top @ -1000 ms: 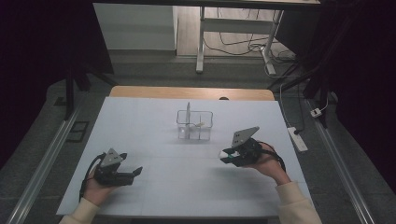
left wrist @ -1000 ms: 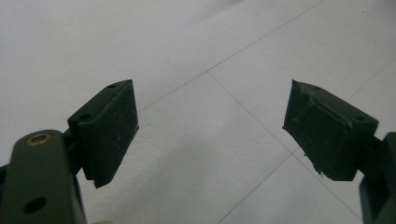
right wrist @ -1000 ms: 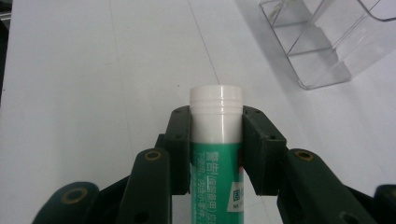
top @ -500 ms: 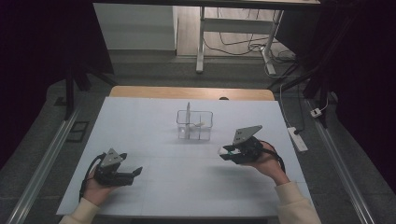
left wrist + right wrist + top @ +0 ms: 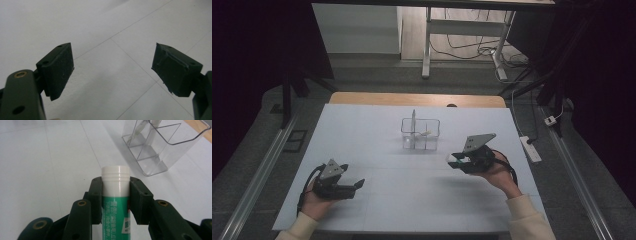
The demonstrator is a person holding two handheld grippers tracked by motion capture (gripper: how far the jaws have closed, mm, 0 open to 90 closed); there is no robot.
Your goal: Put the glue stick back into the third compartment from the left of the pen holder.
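At the lower left of the high view we rest our left gripper [image 5: 357, 184] on the white table [image 5: 412, 200], jaws spread wide on nothing. Right of centre, our right gripper [image 5: 452, 161] clamps a green tube with a white cap [image 5: 115, 195], cap pointing toward the clear divided organizer [image 5: 420, 134] just above centre.

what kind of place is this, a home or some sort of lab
Most likely a lab or workshop set up for recording, not a home. A white-covered table stands between metal rails, cables trail over the floor behind it, and a power strip lies beside the table.
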